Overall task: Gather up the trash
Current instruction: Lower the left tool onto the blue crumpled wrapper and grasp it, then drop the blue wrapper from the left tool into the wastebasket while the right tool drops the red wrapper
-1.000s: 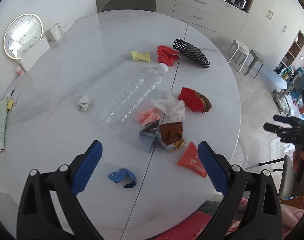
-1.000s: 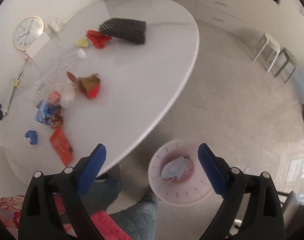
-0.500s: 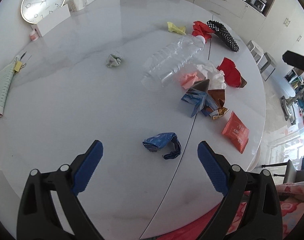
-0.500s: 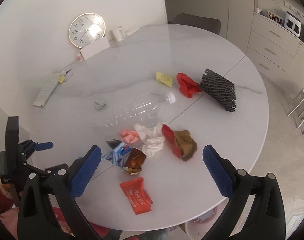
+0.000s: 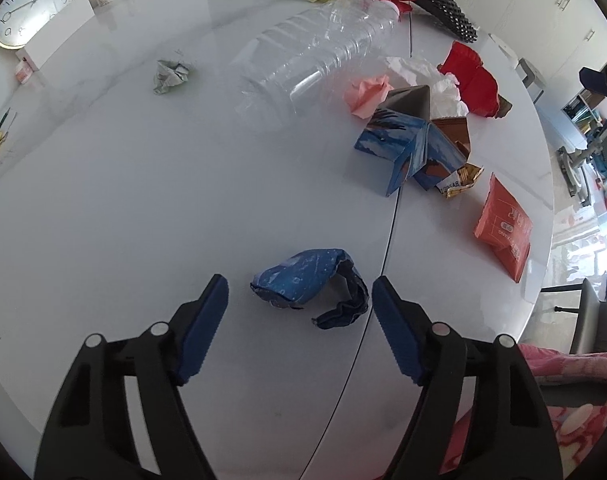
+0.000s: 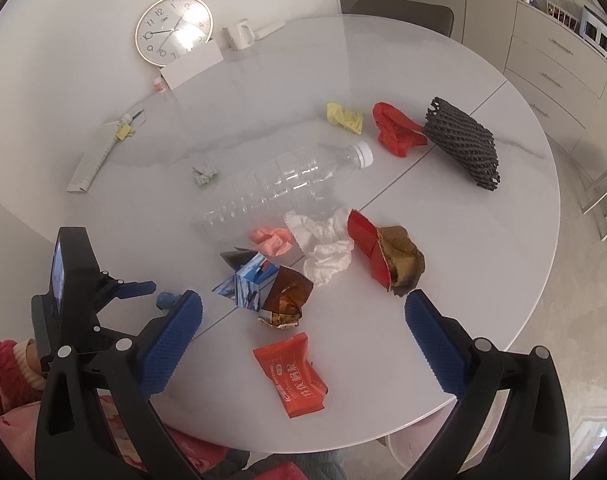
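A crumpled blue wrapper (image 5: 303, 282) lies on the white round table (image 5: 103, 220), near its front edge. My left gripper (image 5: 299, 284) points down at it. Its jaws are closing, one on each side of the wrapper, and small gaps still show at both pads. In the right wrist view the left gripper (image 6: 137, 288) sits low at the left, with the blue wrapper (image 6: 166, 299) at its tip. My right gripper (image 6: 302, 299) hangs wide open over the front of the table and holds nothing. Below it lies an orange-red packet (image 6: 291, 372).
More trash lies mid-table: a clear bottle (image 6: 287, 184), a blue carton (image 6: 243, 284), a brown wrapper (image 6: 289, 294), white tissue (image 6: 323, 244), pink paper (image 6: 271, 240), a red-gold wrapper (image 6: 387, 252), black foam net (image 6: 463, 144), red and yellow scraps and a grey ball (image 6: 203, 174). A clock (image 6: 173, 30) and a mug (image 6: 239, 36) stand behind.
My left gripper has sunk toward the blue wrapper and its jaws have narrowed around it. My right gripper has swung from over the floor bin to over the table.
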Tool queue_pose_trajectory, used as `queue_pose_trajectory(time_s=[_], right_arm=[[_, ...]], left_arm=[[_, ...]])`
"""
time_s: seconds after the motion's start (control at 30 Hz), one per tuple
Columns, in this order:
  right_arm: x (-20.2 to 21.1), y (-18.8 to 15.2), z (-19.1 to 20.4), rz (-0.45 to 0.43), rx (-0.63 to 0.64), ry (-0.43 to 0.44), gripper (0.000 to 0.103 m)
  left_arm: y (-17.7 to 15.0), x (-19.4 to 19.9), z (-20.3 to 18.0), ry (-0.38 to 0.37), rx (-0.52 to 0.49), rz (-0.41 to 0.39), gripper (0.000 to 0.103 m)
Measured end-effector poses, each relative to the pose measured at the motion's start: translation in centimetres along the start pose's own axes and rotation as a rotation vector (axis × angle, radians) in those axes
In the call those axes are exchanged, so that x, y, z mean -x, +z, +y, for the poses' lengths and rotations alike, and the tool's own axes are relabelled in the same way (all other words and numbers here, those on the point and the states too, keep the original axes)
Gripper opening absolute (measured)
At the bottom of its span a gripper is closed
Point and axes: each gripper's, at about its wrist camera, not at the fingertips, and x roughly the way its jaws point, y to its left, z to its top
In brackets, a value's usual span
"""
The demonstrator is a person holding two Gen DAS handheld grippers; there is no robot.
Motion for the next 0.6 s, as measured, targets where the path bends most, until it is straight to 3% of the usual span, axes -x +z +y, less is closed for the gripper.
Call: queue_pose_trajectory(time_s=[0.2, 0.6], right_arm=[[-0.7, -1.6, -1.4, 0.04, -0.015, -0.007, 0.101], [-6.9, -6.5, -0.2, 0.166, 0.146, 0.026, 0.101]], left_arm=[[0.2, -0.6, -0.3, 0.001, -0.011, 0.005, 0.038], [1.4, 1.3, -0.4, -0.025, -0.009, -0.031, 0.035]])
